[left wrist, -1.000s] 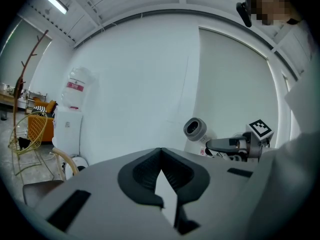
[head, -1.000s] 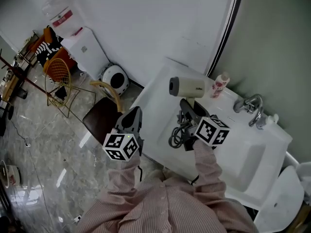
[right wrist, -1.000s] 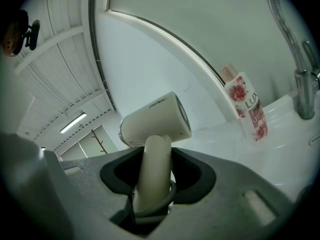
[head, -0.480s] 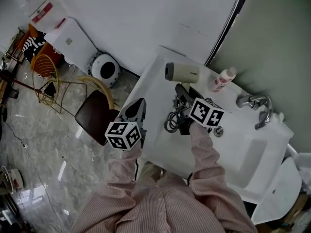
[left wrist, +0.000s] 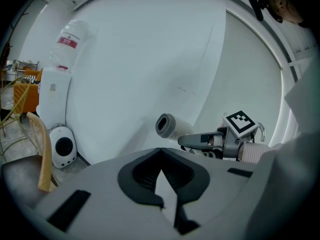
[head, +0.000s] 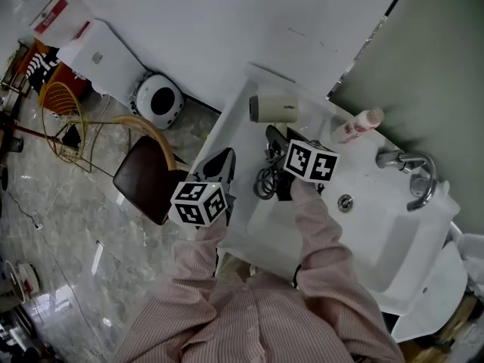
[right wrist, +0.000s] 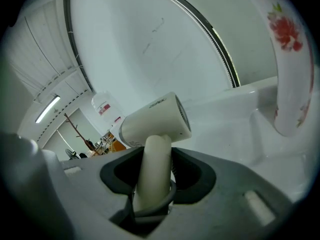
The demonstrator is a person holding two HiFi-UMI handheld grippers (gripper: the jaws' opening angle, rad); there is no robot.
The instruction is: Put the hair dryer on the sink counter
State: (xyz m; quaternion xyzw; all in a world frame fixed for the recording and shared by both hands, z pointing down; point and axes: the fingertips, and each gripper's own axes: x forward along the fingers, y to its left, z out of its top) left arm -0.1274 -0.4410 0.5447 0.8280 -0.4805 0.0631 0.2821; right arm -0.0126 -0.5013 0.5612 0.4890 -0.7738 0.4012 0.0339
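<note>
Clamping the hair dryer (right wrist: 150,121) by its handle, the right gripper (right wrist: 155,156) hides part of the cord (head: 264,182) (head view); the left gripper (left wrist: 161,154) has its jaws together, empty.

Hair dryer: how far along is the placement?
Done: the hair dryer is grasped, its handle clamped in the fingers of the right gripper, over the sink counter. In hand: the carry; contact with the counter is unclear. Remaining: set it down, release. The left gripper is shut, empty.

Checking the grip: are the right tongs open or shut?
Shut on the hair dryer: its handle sits clamped between the right tongs.
</note>
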